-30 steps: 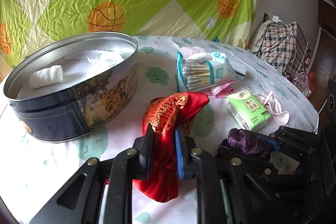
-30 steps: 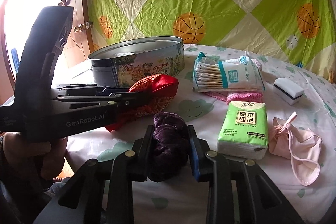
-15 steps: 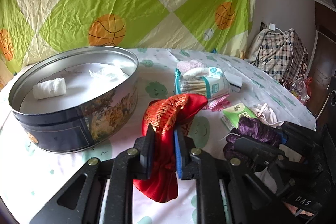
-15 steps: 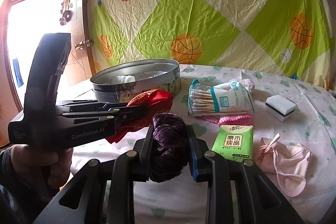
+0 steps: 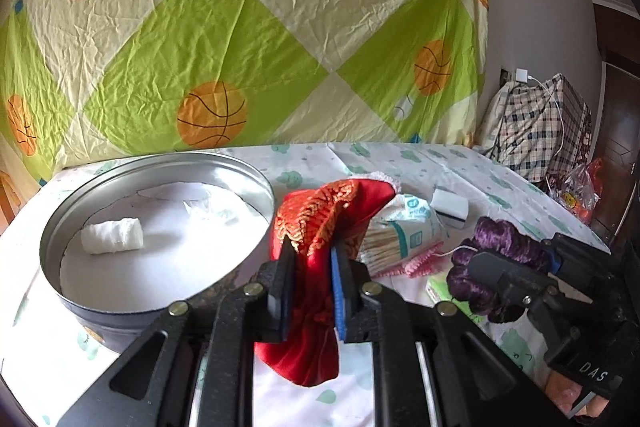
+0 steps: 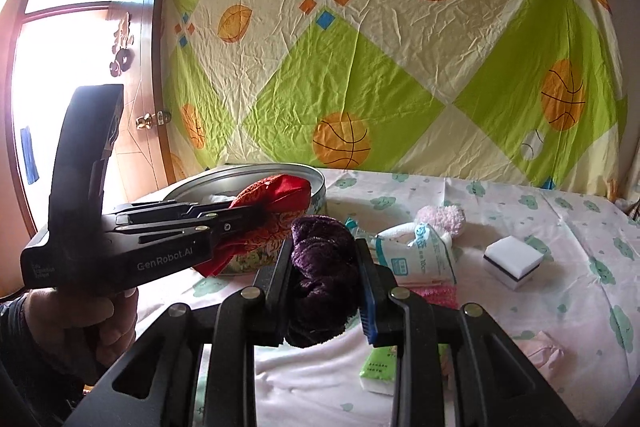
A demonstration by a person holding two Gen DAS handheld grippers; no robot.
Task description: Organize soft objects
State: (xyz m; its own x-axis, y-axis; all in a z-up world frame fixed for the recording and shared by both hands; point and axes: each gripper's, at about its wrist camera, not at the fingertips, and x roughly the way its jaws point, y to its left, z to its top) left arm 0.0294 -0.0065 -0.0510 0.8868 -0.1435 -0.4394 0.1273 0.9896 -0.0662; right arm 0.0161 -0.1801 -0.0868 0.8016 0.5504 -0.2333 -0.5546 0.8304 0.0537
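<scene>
Left hand-held gripper (image 5: 311, 277): clamped on red brocade cloth (image 5: 320, 223), raised just right of the round tin (image 5: 256, 183), nearer it. Right hand-held gripper (image 6: 323, 281): clamped on purple velvet scrunchie (image 6: 322, 267), farther right.

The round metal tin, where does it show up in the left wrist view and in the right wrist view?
Left wrist: the round metal tin fills the lower left, open, left of the red embroidered pouch.
Right wrist: the tin sits left of centre, mostly hidden behind the left gripper and its pouch.
Shared landmark: the basketball print on the hanging sheet, just above the tin in both views.
</scene>
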